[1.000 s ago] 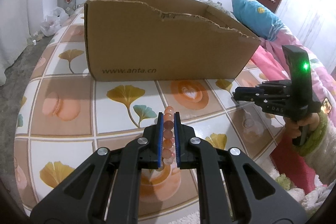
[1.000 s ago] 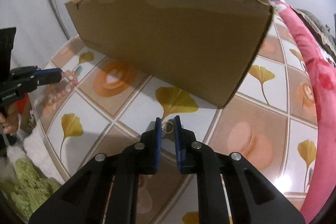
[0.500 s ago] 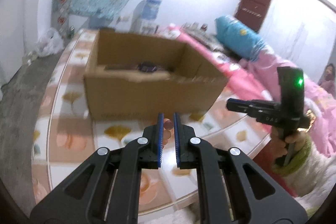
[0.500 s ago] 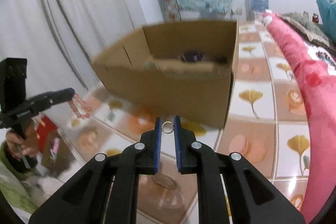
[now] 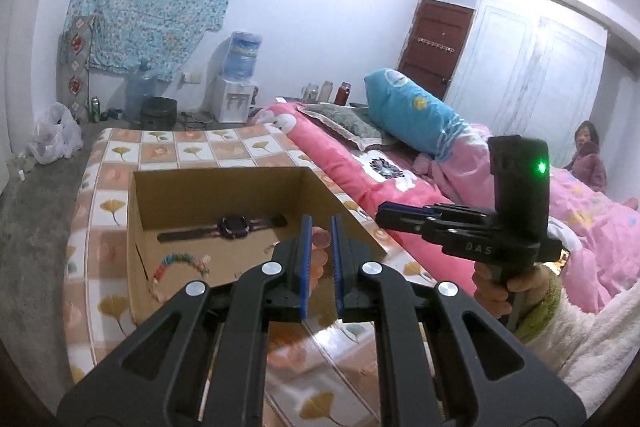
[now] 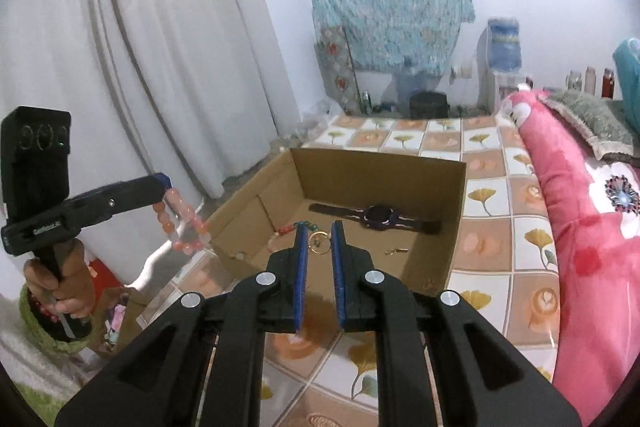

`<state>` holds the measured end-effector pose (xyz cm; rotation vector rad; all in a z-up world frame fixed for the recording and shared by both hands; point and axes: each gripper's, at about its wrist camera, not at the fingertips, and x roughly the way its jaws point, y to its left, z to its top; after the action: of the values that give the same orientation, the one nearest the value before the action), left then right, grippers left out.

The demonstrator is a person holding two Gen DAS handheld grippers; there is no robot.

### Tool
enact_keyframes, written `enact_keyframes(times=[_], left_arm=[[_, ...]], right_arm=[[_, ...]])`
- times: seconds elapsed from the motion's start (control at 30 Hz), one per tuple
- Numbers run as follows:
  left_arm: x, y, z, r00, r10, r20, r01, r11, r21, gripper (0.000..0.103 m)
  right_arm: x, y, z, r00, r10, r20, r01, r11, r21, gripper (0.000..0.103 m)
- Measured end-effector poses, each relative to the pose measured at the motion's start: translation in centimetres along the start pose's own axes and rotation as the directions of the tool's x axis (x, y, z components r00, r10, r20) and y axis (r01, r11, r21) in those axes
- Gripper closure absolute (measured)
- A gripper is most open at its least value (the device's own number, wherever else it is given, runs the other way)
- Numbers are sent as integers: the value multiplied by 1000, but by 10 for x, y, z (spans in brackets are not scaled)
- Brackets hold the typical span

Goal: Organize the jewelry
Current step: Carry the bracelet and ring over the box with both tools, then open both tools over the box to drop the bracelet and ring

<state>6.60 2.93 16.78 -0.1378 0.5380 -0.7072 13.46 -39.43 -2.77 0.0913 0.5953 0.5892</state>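
My left gripper is shut on a pink bead bracelet, which hangs from its tip in the right wrist view. A small gold ring is pinched in my right gripper, shut on it. Both are raised above the near side of an open cardboard box on the patterned mat. Inside lie a dark wristwatch, a colourful bead bracelet and a small gold piece. From the left wrist view the right gripper sits to the right, held by a hand.
A pink quilt and blue pillow lie along the mat's right side. A white curtain hangs at the left. A water dispenser and bags stand by the far wall. A person sits at the far right.
Both grippers have risen with their bracelet and ring still held. The box, seen side-on before, now shows its inside from above with the watch and beads.
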Motion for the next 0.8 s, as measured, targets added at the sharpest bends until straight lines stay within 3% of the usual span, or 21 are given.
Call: enact_keyframes(times=[0.1, 0.2, 0.33, 0.43, 0.53, 0.63, 0.8], left_arm=[[21, 15, 7, 1000, -9, -29, 8, 1000, -27, 94], [45, 32, 7, 997, 18, -81, -22, 998, -51, 94], [74, 58, 1, 990, 27, -141, -41, 994, -100, 94], [88, 74, -5, 984, 26, -175, -50, 990, -131, 94], [97, 85, -9, 980, 22, -198, -55, 985, -161, 94], [101, 91, -13, 977, 23, -211, -60, 983, -174, 94], [107, 96, -15, 974, 27, -227, -69, 981, -180, 94]], right_arm=[[32, -7, 15, 994, 9, -112, -7, 1000, 18, 91], [67, -14, 23, 973, 17, -231, -8, 999, 40, 91], [118, -26, 20, 915, 10, -403, 21, 997, 73, 91], [142, -28, 15, 877, -8, -481, 41, 997, 59, 90], [153, -29, 6, 853, -9, -522, 48, 997, 62, 90], [156, -34, 3, 848, 14, -529, 38, 996, 86, 90], [152, -43, 4, 863, 60, -502, 16, 989, 145, 82]])
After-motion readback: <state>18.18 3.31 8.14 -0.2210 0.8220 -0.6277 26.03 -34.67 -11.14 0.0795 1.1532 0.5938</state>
